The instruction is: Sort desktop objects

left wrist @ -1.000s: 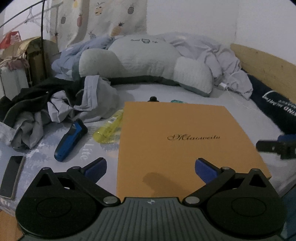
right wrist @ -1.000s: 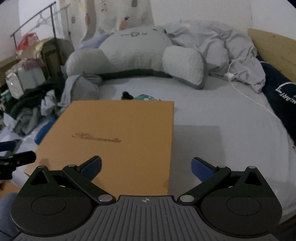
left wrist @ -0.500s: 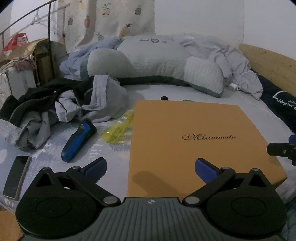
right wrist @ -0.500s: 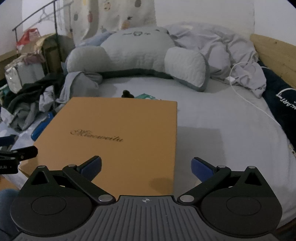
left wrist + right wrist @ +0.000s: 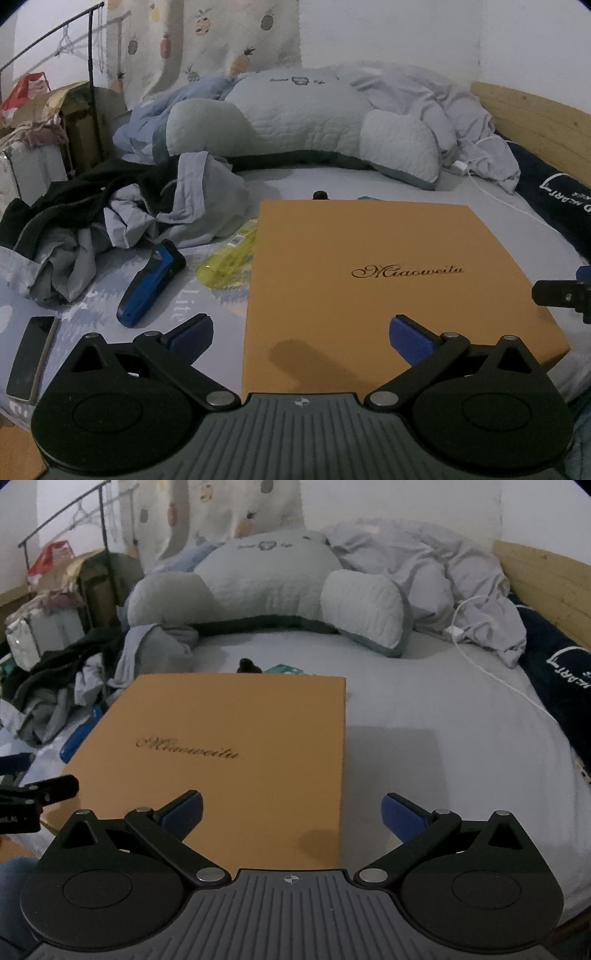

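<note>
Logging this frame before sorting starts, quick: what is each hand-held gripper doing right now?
Left hand-held gripper: open, holding nothing, above the orange box.
Right hand-held gripper: open, holding nothing.

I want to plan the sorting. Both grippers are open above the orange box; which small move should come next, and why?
Probably move the left gripper left toward the blue shaver: it lies loose on the bed beside the orange box, and nothing is held yet.

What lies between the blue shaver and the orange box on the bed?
In the left wrist view, a yellow transparent bottle lies between the blue shaver and the orange box, on the bedsheet.
</note>
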`<state>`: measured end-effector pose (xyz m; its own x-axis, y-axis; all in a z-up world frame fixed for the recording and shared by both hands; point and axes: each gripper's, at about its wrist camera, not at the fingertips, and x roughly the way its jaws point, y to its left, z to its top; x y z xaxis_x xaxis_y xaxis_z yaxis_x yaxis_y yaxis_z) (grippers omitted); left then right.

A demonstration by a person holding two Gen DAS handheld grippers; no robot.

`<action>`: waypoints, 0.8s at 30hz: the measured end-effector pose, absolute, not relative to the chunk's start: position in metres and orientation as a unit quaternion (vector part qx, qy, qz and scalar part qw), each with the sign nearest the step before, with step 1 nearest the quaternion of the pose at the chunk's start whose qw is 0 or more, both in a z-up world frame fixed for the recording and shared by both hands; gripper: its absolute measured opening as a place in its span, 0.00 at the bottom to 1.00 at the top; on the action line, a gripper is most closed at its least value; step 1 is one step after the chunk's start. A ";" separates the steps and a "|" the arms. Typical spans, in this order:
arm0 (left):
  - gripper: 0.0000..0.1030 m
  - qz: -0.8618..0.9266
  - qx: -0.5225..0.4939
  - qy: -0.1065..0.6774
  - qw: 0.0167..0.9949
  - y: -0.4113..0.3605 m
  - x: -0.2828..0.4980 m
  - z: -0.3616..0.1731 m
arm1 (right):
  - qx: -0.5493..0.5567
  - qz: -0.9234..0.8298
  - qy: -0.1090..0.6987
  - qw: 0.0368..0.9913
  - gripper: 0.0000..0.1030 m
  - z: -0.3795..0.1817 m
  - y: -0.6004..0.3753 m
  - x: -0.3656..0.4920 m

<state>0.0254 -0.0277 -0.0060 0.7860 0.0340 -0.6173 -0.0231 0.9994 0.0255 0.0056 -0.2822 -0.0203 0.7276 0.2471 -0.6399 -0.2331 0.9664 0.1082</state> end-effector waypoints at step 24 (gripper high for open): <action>1.00 0.021 0.006 0.334 0.942 -0.029 0.029 -0.006 | 0.026 0.121 0.357 0.926 1.00 -0.026 -0.289 0.009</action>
